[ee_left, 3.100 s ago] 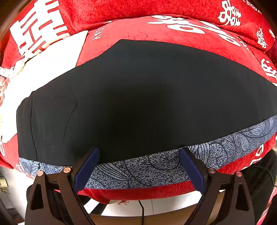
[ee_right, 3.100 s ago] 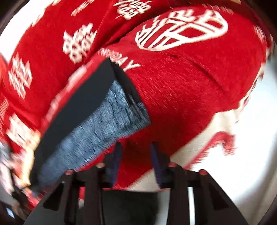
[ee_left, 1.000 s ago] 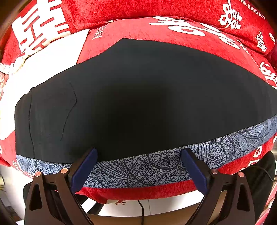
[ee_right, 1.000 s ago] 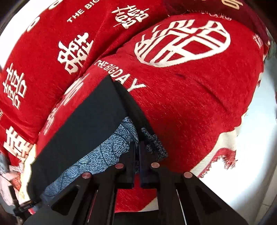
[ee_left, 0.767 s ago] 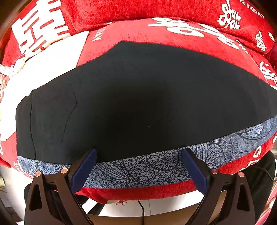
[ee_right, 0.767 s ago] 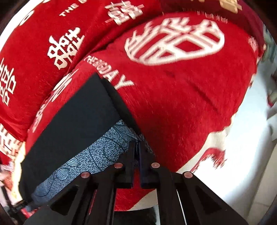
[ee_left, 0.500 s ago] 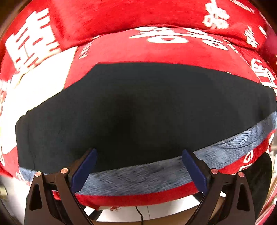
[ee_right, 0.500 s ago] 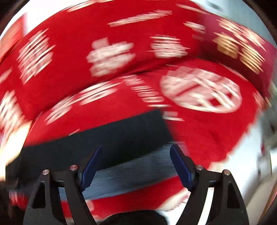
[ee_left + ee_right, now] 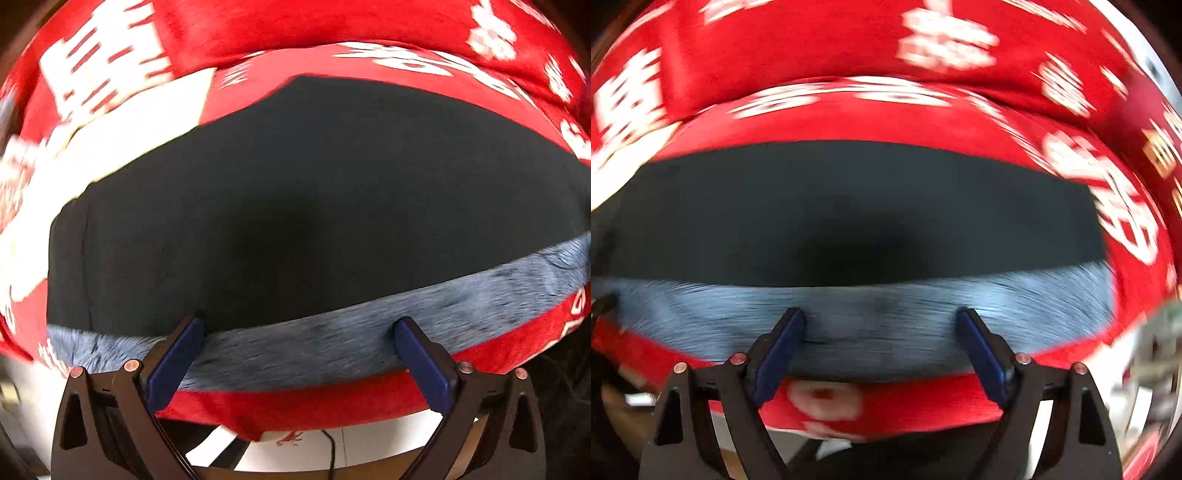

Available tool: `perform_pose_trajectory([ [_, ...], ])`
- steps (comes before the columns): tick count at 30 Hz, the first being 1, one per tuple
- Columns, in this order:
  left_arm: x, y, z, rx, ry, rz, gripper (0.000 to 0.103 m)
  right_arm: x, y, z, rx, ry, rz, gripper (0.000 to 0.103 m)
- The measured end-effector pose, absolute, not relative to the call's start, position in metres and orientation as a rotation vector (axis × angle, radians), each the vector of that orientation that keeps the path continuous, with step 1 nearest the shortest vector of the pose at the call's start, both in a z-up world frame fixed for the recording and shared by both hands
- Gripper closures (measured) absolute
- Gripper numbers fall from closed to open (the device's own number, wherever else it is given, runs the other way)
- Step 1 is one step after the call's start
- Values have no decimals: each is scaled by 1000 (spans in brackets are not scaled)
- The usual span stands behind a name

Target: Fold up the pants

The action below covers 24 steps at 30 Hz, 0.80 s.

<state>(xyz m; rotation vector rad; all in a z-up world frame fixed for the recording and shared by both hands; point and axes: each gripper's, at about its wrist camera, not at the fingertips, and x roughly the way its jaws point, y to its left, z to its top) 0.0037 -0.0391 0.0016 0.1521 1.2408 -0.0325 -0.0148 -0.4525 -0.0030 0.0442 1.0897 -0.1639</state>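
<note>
On red cover (image 9: 295,402): white writing blurred, unreadable; pants (image 9: 314,206) flat; left tool (image 9: 299,328) apart; right tool (image 9: 881,319) opening, empty.

My left wrist camera looks steeply down along my left claw (image 9: 297,334), close over the black pants (image 9: 295,206) on the red cover (image 9: 314,402). My right wrist camera does likewise above my right claw (image 9: 881,325). Both views share the pants' grey patterned strip (image 9: 886,306).

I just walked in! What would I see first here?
Bright red cloth with big white symbols fills the background. Black pants lie flat across its middle, with a blue-grey patterned strip along their near edge. Both grippers, left and right, hover wide open over that strip.
</note>
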Motion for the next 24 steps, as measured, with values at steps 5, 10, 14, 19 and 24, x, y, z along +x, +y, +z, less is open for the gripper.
perform_pose_trajectory([
  [5, -2, 21, -2, 78, 1255, 59, 0, -21, -495, -7, 119, 1123, -247, 3],
  [10, -8, 107, -12, -122, 1317, 183, 0, -20, -506, -11, 146, 1139, -251, 1],
  [14, -22, 157, -9, -190, 1337, 332, 0, -19, -493, 1, 71, 1151, -330, 1],
  [19, -7, 138, 33, -155, 1218, 277, 0, -7, -410, 50, -21, 999, -163, 2],
  [24, 66, 52, 46, -66, 1154, 122, 0, 35, -289, 53, -78, 950, 112, 2],
])
